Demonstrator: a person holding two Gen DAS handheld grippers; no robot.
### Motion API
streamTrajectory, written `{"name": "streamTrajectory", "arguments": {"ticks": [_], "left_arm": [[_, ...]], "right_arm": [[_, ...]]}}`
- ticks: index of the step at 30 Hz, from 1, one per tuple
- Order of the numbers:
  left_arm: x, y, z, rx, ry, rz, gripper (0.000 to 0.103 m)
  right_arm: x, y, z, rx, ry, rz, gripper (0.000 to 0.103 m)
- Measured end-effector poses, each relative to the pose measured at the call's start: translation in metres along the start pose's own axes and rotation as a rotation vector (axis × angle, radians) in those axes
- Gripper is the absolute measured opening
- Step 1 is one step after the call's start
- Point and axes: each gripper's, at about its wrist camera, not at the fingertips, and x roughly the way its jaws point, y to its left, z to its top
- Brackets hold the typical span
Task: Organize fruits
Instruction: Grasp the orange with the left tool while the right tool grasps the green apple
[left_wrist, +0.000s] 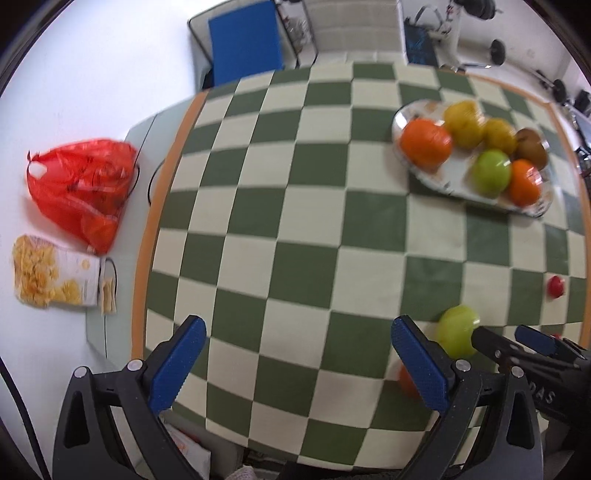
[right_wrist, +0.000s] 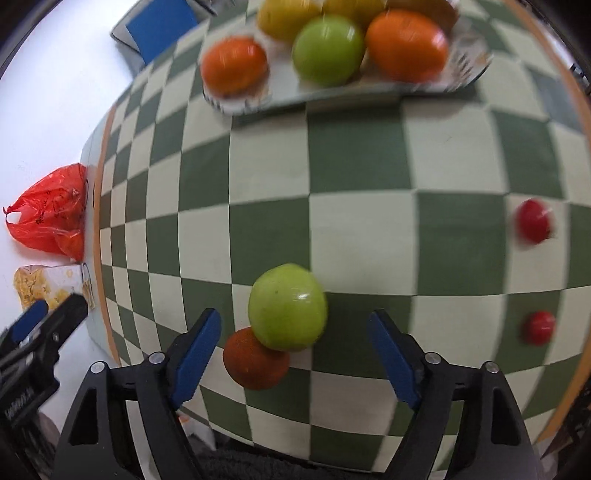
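A silver plate (left_wrist: 456, 181) at the far right of the checkered table holds oranges, yellow fruit, a green apple and a brown fruit. A loose green apple (right_wrist: 288, 306) lies on the cloth against a loose orange (right_wrist: 255, 360). My right gripper (right_wrist: 294, 321) is open, its blue pads (right_wrist: 199, 350) on either side of these two fruits without touching them. My left gripper (left_wrist: 297, 332) is open over bare cloth, holding nothing. In the left wrist view the loose apple (left_wrist: 458, 334) sits just right of its right finger, with the right gripper (left_wrist: 513, 341) beside it. Two small red fruits (right_wrist: 533, 221) (right_wrist: 539, 326) lie to the right.
The plate (right_wrist: 332, 92) stands straight ahead in the right wrist view. A red plastic bag (left_wrist: 81, 188) and a snack packet (left_wrist: 51, 273) sit on a white surface left of the table. A blue-seated chair (left_wrist: 243, 40) stands beyond the far edge. The left gripper (right_wrist: 48, 321) shows at the left.
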Motion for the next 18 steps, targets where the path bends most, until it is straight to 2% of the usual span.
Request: {"name": "streamTrajectory", "arguments": {"ticks": [2, 3, 4, 6, 7, 10, 14, 18], "left_arm": [[0.015, 0.006, -0.006, -0.019, 0.047, -0.003, 0.103], [0.02, 0.008, -0.008, -0.028, 0.065, -0.011, 0.103], [0.024, 0.008, -0.01, -0.034, 0.084, -0.027, 0.103], [0.031, 0.006, -0.012, -0.036, 0.114, -0.06, 0.103], [0.032, 0.003, -0.013, -0.033, 0.123, -0.078, 0.103], [0.035, -0.014, -0.017, 0.005, 0.144, -0.143, 0.103], [0.047, -0.049, -0.026, 0.081, 0.216, -0.245, 0.103], [0.064, -0.085, -0.034, 0.176, 0.272, -0.293, 0.103]], "right_arm": [[0.021, 0.003, 0.004, 0.003, 0.03, 0.008, 0.076], [0.029, 0.004, 0.005, -0.001, 0.041, 0.006, 0.062], [0.034, 0.005, 0.006, -0.008, 0.05, -0.007, 0.059], [0.036, 0.005, 0.004, -0.023, 0.045, -0.015, 0.059], [0.035, 0.003, 0.001, -0.037, 0.044, -0.045, 0.059], [0.023, -0.015, -0.01, -0.036, 0.03, -0.072, 0.059], [0.004, -0.051, -0.025, -0.007, 0.022, -0.132, 0.059], [0.0, -0.079, -0.037, 0.032, 0.028, -0.163, 0.059]]}}
